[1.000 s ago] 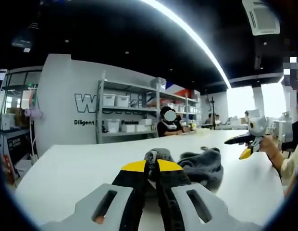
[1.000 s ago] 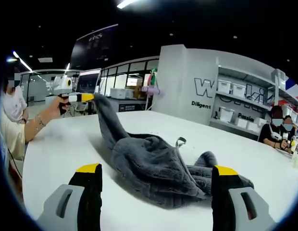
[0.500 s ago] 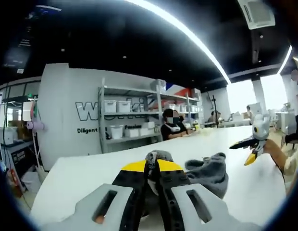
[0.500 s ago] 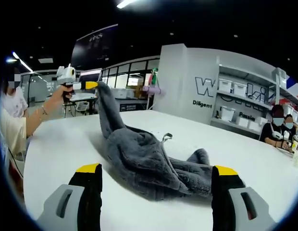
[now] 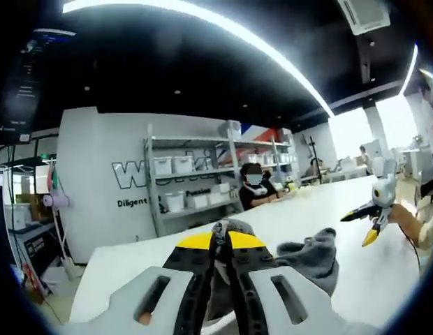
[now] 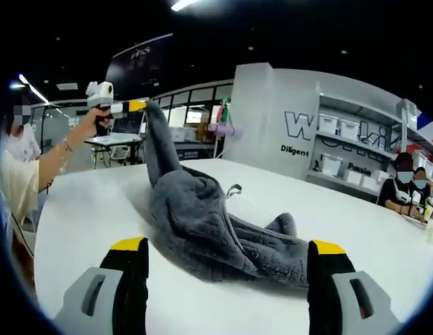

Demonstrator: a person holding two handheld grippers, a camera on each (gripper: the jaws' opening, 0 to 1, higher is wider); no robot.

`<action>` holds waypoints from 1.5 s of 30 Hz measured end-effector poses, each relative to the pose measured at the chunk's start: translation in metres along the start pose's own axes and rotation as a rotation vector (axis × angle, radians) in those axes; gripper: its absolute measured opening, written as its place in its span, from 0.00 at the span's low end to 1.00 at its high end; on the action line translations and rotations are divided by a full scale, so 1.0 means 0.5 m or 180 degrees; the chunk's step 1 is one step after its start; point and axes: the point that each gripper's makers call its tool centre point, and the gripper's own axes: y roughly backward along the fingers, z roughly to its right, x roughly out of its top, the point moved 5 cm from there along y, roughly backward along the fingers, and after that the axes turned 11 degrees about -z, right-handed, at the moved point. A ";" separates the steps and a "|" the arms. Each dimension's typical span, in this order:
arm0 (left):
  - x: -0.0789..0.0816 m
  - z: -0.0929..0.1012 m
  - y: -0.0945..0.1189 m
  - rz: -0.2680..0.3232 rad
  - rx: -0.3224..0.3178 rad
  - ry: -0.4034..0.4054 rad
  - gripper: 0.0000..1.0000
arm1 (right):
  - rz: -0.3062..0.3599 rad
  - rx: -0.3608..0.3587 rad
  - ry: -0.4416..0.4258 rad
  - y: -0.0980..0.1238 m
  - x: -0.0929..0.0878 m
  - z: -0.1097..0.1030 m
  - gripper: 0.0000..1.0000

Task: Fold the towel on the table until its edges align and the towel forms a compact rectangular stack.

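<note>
Holding one corner of the soft, floppy towel (image 6: 202, 223) up, the left tool (image 5: 220, 241) pinches tight; the right tool (image 6: 227, 255) is wide open, empty.

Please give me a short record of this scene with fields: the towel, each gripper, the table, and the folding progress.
towel: grey towel, crumpled, one corner lifted high
left gripper: left gripper shut on the towel corner, raised above the table
right gripper: right gripper open, low over the table, facing the towel
table: white table, towel's lower part resting on it
progress: not yet folded
</note>
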 end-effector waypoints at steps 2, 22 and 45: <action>0.004 -0.011 0.002 0.0007 0.0035 -0.0002 0.05 | 0.0004 0.0003 0.0002 0.001 0.001 0.000 0.96; -0.107 -0.133 0.051 -0.0279 0.0440 0.0223 0.05 | -0.0030 0.0002 0.0032 -0.002 0.000 -0.002 0.96; -0.339 -0.159 0.108 -0.1023 0.0697 0.0435 0.06 | -0.0164 -0.0001 0.0041 -0.021 -0.015 0.000 0.95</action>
